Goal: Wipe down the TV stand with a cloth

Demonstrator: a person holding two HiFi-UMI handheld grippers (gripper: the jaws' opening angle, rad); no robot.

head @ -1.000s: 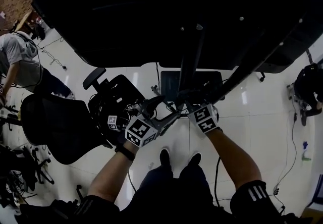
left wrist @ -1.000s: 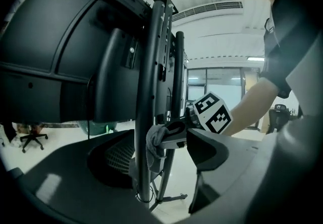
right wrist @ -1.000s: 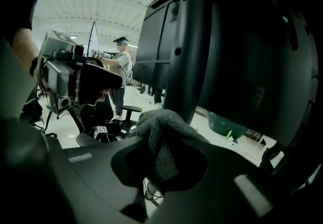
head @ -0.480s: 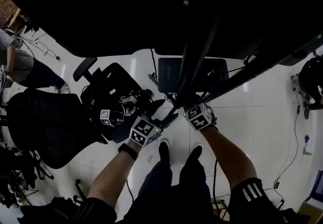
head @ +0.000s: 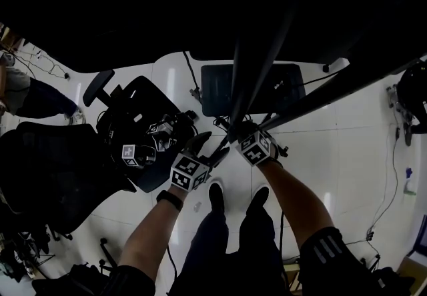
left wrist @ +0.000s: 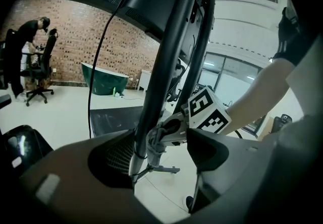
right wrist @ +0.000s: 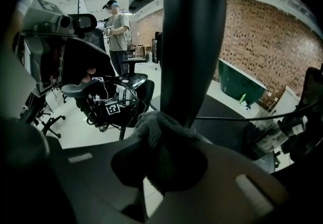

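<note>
**Step in hand: wiping TV stand [head: 248, 91] upright w/ cloth.**
Right gripper [right wrist: 162, 163] jaws clenched on grey cloth [right wrist: 164, 134], which is pressed against the stand's black pole [right wrist: 194, 41], low, near the base. Left gripper [left wrist: 162, 151] jaws released, nothing gripped; pole sits just beyond them. Next move, est.: slide cloth along pole w/ firm contact, left gripper clear of the pole.
</note>
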